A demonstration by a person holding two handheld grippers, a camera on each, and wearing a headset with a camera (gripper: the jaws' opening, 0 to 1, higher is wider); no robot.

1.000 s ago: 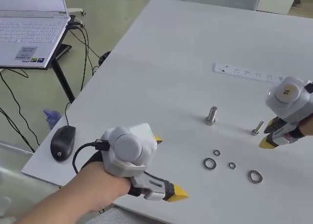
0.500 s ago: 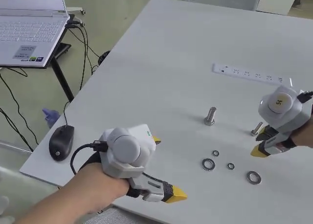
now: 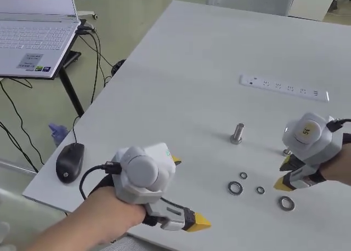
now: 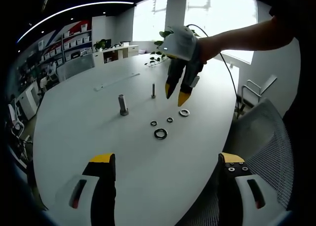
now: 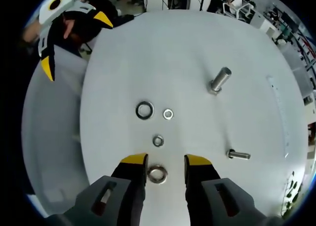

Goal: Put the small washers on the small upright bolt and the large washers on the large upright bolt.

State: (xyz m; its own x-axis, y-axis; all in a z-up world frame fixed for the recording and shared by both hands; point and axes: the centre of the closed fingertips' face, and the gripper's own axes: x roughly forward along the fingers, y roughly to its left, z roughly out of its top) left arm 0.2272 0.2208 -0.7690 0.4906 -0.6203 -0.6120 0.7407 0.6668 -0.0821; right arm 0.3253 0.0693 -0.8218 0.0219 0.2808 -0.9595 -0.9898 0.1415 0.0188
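We find the left gripper [image 3: 187, 190] held low over the near edge of the white surface [image 3: 181, 86], jaws spread wide and carrying nothing. In the left gripper view its two yellow-tipped jaws stand far apart with bare surface between them.

The right gripper [image 3: 285, 174] hangs over the washer group at the right of the surface, jaws parted to a moderate gap and empty. In the right gripper view the outer large washer [image 5: 157, 173] lies flat on the surface and appears in the gap between the jaw tips. We cannot tell whether the tips touch the surface.

The nearer small washer [image 5: 158, 140] lies flat just beyond those tips. The farther small washer [image 5: 168, 114] lies just beside the inner large washer [image 5: 144, 110], which is well apart from the outer one. All four washers rest on the surface, apart from both bolts.

The large bolt [image 3: 237, 133] stands upright, head down, beyond the washers. The small bolt [image 4: 153, 90] stands upright to its right; in the head view it is mostly hidden behind the right gripper.

A power strip [image 3: 283, 87] lies beyond the bolts. A mouse [image 3: 70, 160] sits at the near left corner of the surface. A laptop [image 3: 33, 32] rests on a separate stand to the left.
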